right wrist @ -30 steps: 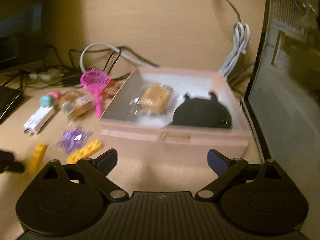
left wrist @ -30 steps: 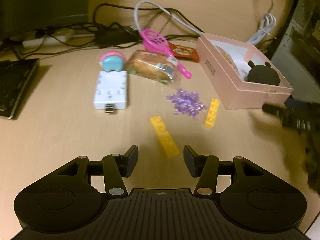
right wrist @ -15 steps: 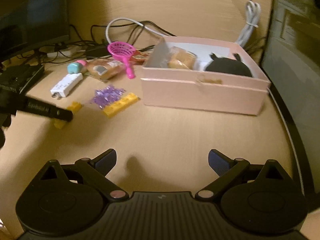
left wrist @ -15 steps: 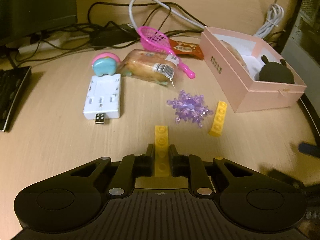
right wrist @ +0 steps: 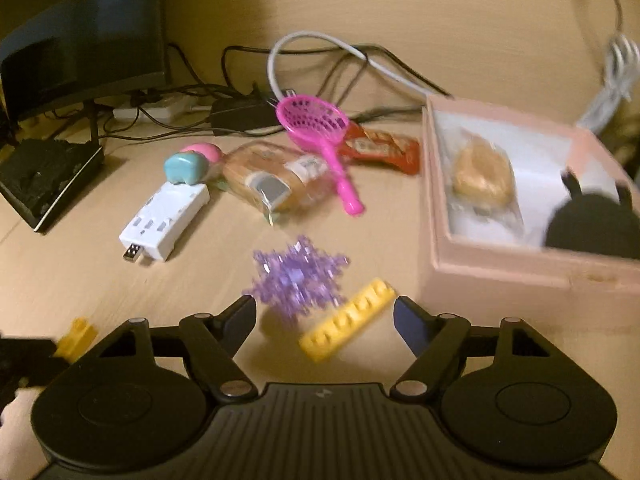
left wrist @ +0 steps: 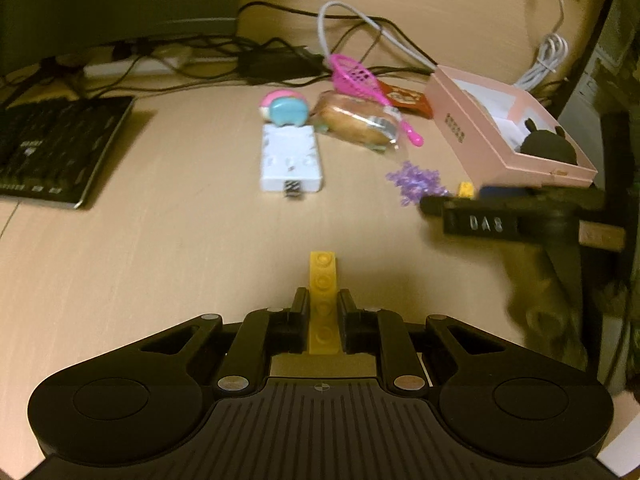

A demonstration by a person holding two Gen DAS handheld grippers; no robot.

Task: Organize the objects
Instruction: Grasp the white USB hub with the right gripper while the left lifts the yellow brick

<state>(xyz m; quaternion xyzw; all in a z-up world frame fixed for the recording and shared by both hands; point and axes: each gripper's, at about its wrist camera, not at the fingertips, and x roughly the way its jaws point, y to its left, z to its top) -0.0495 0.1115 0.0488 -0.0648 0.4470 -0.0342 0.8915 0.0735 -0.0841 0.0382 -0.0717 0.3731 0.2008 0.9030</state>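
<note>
Yellow brick [left wrist: 323,304], pinched lengthwise in the left tool [left wrist: 323,320], sits low over the surface [left wrist: 160,264], apparently bound for the pink box [right wrist: 520,276]. The right tool [right wrist: 325,312], jaws just narrowing but apart, brackets a second yellow brick [right wrist: 347,318]. Beyond lie a purple snowflake [right wrist: 298,276], wrapped bread [right wrist: 272,184] and a pink scoop [right wrist: 316,128].

A second ago the left gripper [left wrist: 323,320] stood open over a yellow brick [left wrist: 323,300]; its jaws have closed on that brick and lifted it clear of the desk [left wrist: 160,260]. The right gripper [right wrist: 325,312] has swung away from the pink box [right wrist: 500,276] to a second yellow brick [right wrist: 348,324] and a purple snowflake [right wrist: 298,276], its jaws narrowing around them without touching.
</note>
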